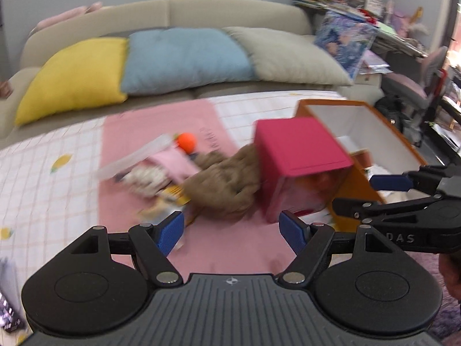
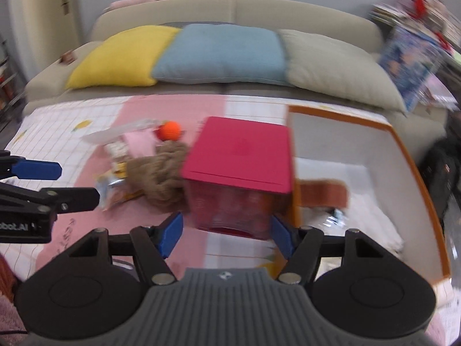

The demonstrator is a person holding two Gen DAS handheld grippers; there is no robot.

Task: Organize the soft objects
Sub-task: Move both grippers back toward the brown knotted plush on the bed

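A brown knitted cloth (image 1: 222, 184) lies on the pink mat among a pile with a pink cloth (image 1: 175, 163), snack packets and an orange ball (image 1: 186, 142). A magenta-lidded box (image 1: 299, 155) stands right of it, and a large orange box (image 1: 383, 141) with a white inside is open behind. My left gripper (image 1: 232, 232) is open above the mat, short of the cloth. My right gripper (image 2: 226, 235) is open, its jaws on either side of the magenta box's (image 2: 242, 155) near face without touching. The brown cloth (image 2: 158, 176) and ball (image 2: 170, 130) lie left of it.
A beige sofa (image 1: 230, 8) with yellow (image 1: 77, 75), blue (image 1: 184, 57) and beige (image 1: 288, 54) pillows runs along the back. Cluttered shelves and a chair (image 1: 409, 86) stand at the right. A brown item (image 2: 322, 193) and wrappers lie inside the orange box (image 2: 403, 158).
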